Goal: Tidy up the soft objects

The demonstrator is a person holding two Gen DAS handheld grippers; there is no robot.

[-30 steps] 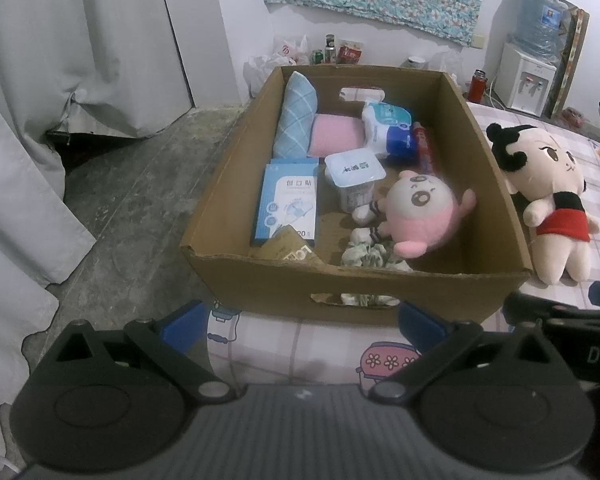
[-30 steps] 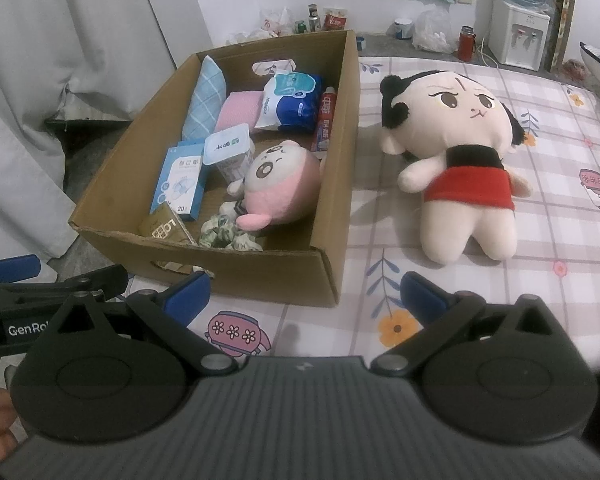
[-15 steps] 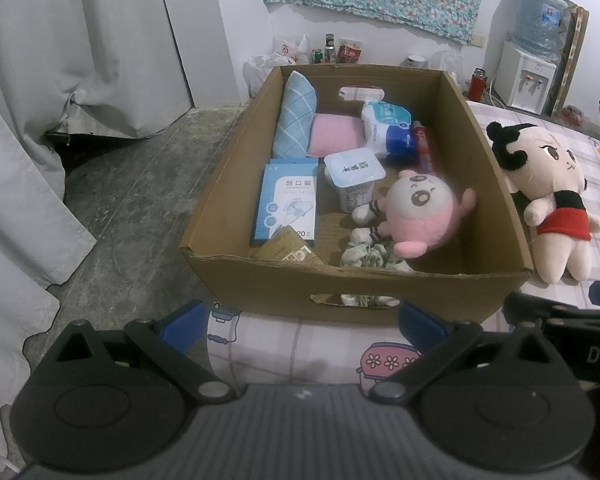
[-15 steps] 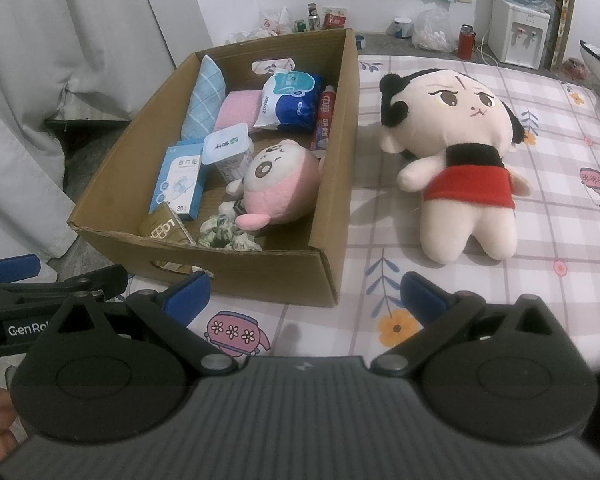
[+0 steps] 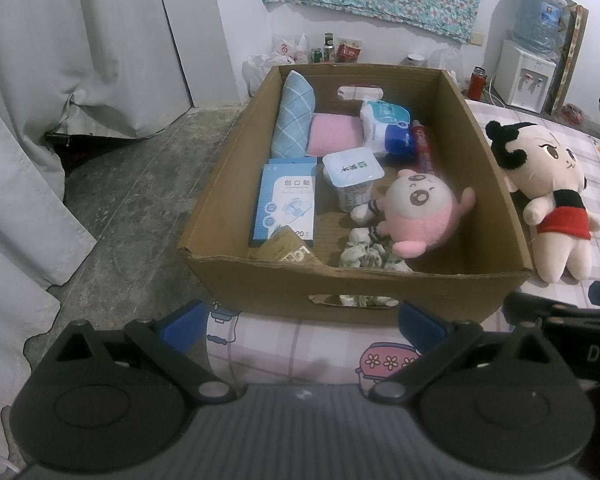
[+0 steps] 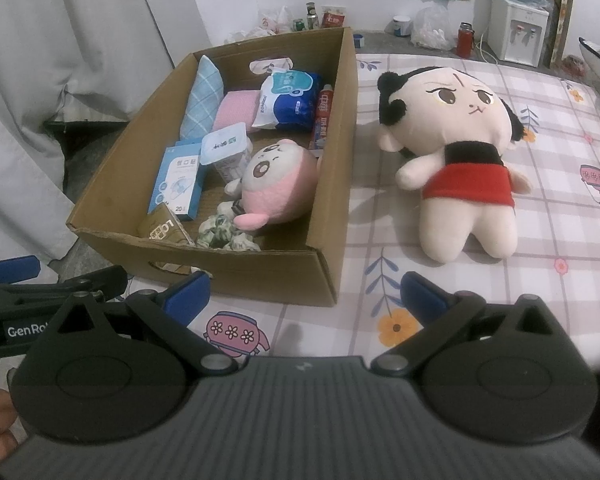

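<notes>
You are holding both tools back at the near edge of the bed (image 6: 560,128), in front of the cardboard box (image 6: 332,184), so this looks like the pause before a pick. The left hand-held gripper (image 5: 302,326) is standing spread and empty, facing the box's near wall. The right hand-held gripper (image 6: 304,294) is also spread and holding nothing, aimed at the box's near right corner.

The big doll in the red dress (image 6: 456,160) is lying on its back on the bed just beside the box's right wall, apart from it. The pink plush (image 6: 278,180) is already sitting inside the box among packets, near that same wall.

The doll seems to be the soft thing left out. You are likely needing the right tool next: reach forward and right, close on its body or arm, then lift it clear over the wall.
</notes>
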